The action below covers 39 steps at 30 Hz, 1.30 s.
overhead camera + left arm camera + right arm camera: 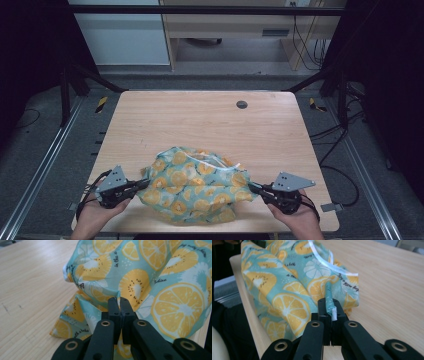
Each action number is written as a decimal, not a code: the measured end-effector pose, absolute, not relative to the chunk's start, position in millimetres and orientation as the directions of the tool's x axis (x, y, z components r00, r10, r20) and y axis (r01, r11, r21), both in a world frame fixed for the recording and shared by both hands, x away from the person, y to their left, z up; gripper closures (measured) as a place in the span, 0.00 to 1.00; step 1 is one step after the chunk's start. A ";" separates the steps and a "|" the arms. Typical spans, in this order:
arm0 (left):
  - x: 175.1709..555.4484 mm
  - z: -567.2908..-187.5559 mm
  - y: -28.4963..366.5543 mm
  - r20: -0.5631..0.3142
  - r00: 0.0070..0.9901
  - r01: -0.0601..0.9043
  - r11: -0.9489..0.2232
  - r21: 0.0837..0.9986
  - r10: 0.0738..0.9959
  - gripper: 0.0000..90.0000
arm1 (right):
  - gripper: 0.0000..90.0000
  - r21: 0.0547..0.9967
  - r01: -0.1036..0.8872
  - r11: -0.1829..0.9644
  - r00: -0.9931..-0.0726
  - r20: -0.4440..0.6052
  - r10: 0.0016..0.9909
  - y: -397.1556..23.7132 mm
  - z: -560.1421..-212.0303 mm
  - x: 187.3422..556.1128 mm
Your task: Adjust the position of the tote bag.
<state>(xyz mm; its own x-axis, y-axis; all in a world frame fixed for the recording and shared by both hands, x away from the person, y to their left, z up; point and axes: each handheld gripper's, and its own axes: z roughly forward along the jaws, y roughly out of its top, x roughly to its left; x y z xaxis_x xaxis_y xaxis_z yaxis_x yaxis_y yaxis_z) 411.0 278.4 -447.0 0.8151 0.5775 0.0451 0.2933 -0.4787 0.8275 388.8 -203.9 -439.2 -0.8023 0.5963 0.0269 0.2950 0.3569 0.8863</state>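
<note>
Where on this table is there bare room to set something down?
The far half of the table is free, from the cloth to the round hole. The near edge is crowded: both tongs, left and right, pinch the cloth.

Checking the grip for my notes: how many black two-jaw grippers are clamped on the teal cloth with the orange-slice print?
2. The left gripper pinches the teal orange-slice cloth at its left edge; the right gripper pinches its right edge, on a rolled hem, above the wooden table.
</note>
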 end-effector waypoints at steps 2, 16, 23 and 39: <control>412.0 -448.8 277.8 0.046 0.820 0.299 -0.494 0.817 0.571 1.00 | 0.99 0.879 0.299 0.372 -0.811 0.030 0.584 -202.5 -441.5 389.0; 418.7 -463.3 271.3 0.086 0.845 0.301 -0.602 0.740 0.528 1.00 | 0.99 0.821 0.294 0.489 -0.857 0.000 0.516 -187.8 -455.4 392.0; 425.2 -469.2 265.0 0.141 0.829 0.299 -0.642 0.706 0.541 1.00 | 0.99 0.798 0.308 0.518 -0.859 -0.001 0.512 -183.8 -460.9 395.6; 438.1 -473.7 259.6 0.151 0.771 0.350 -0.610 0.711 0.618 1.00 | 0.99 0.738 0.386 0.553 -0.823 0.004 0.568 -179.0 -474.2 417.9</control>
